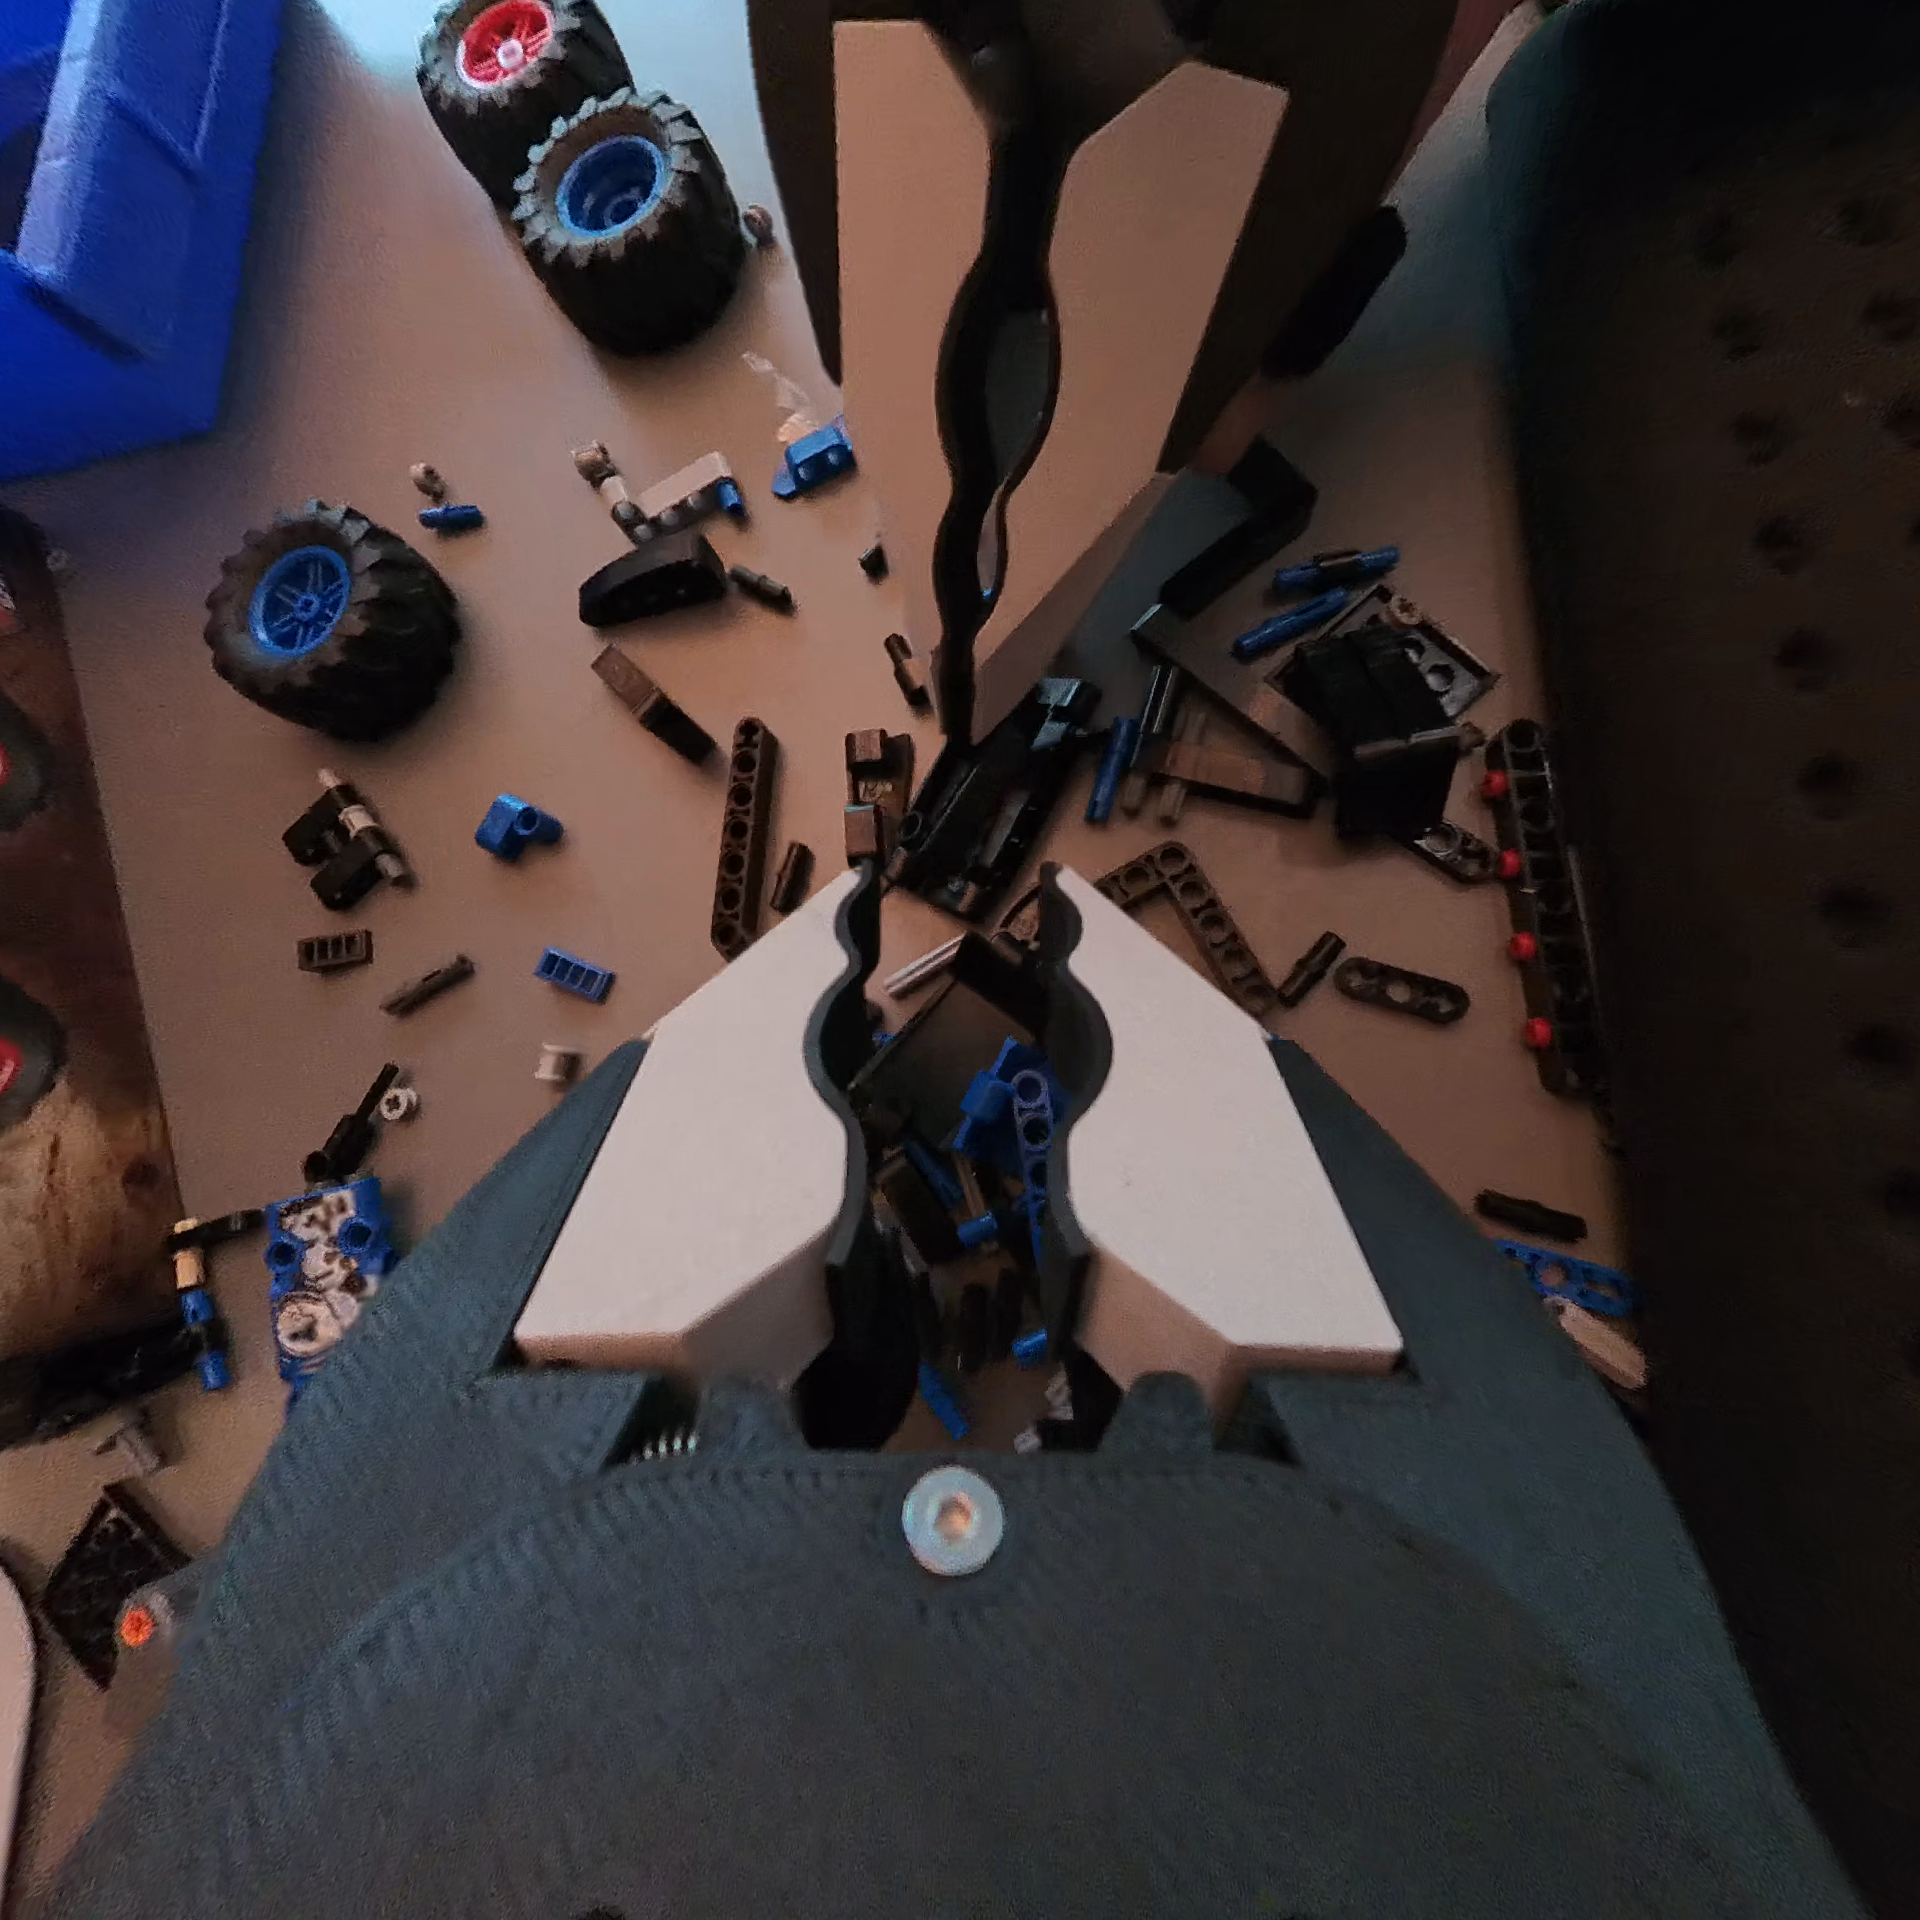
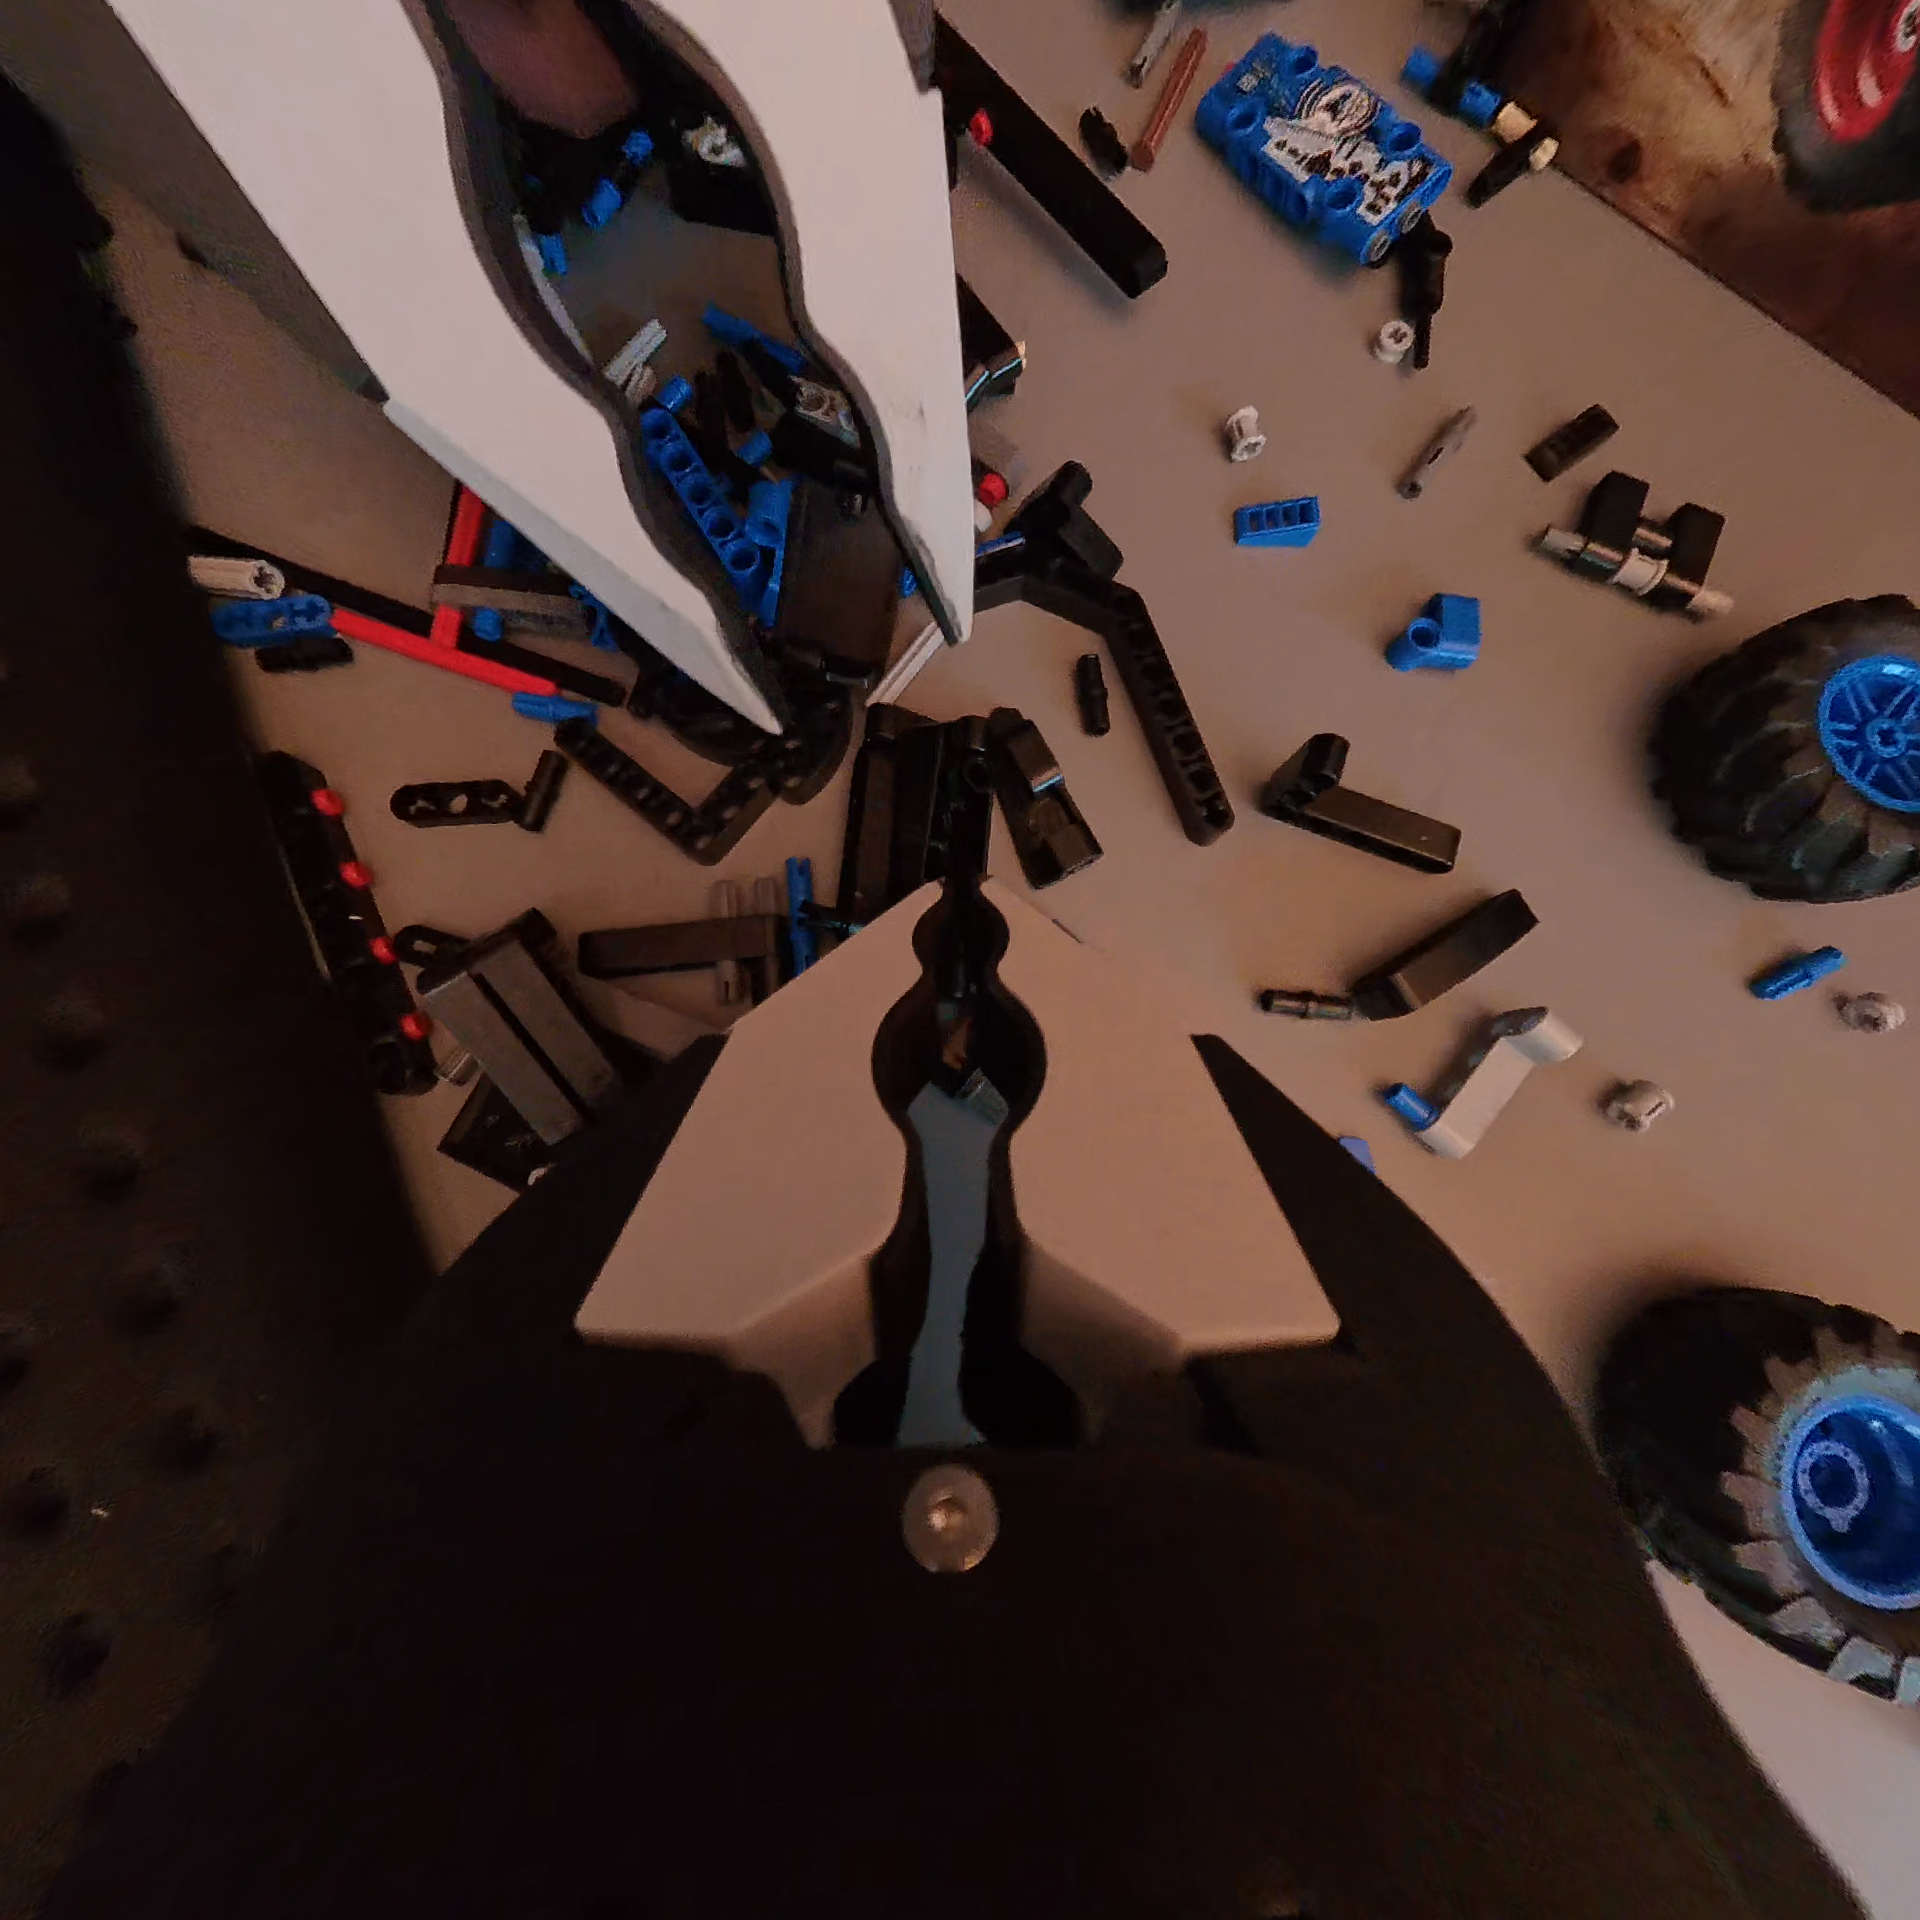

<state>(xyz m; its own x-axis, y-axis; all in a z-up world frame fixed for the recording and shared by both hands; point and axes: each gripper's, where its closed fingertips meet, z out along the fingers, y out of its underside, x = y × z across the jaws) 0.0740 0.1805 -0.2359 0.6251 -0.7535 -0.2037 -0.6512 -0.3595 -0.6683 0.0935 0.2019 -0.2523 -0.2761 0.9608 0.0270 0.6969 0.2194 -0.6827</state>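
My left gripper (image 1: 956, 894) is open and hovers low over a heap of loose black and blue building-toy parts (image 1: 997, 1101); nothing is between its pads. It also shows in the right wrist view (image 2: 868, 675), open, at the upper left. My right gripper (image 2: 961, 888) is shut, with its pads together. Its tips rest at the edge of a long black assembly (image 2: 914, 800) lying on the table. In the left wrist view the right gripper (image 1: 951, 727) comes down from the top, tips at that black assembly (image 1: 987, 800). A black L-shaped beam (image 1: 1195, 914) lies just right of my left fingertips.
Big black tyres with blue hubs (image 1: 312, 613) (image 1: 613, 197) and one with a red hub (image 1: 509, 52) lie at the far left. A blue box (image 1: 104, 208) stands at the top left. A dark studded surface (image 1: 1766, 727) borders the right. A blue printed block (image 1: 322, 1278) and a booklet (image 1: 52, 935) lie left. One gripper's finger ends stand about 4 cm off the other's.
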